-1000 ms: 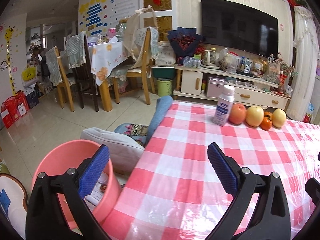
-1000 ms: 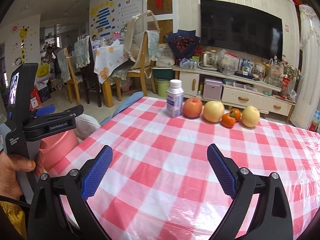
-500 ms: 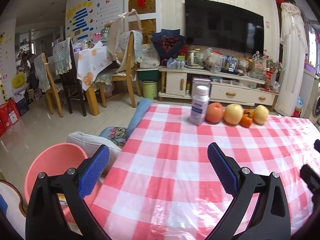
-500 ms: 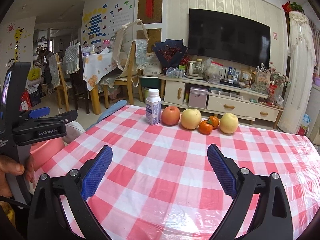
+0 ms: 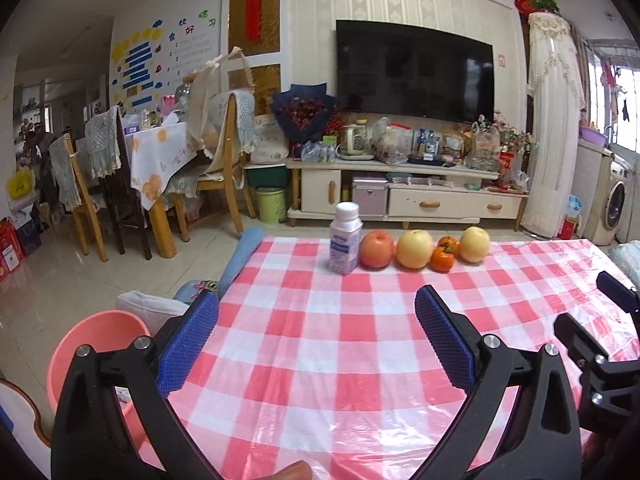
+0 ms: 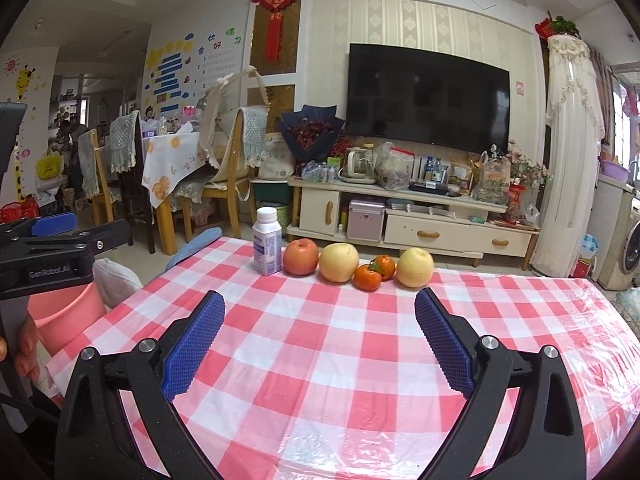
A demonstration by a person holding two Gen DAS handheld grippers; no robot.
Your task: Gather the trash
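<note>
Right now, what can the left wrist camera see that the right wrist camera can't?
Only the left wrist view looks down into the pink bin's open mouth and catches the edge of the right tool. Only the right wrist view shows the left tool's side and the hand holding it. Both show the white bottle, the row of fruit and the checked tablecloth, with each camera's own tool open and empty.

Your right gripper (image 6: 316, 344) hangs wide apart over the red-and-white checked tablecloth (image 6: 340, 360); a white plastic bottle (image 6: 267, 241) touches a red apple (image 6: 301, 257), and the pink plastic bin (image 6: 64, 312) sits left.
</note>
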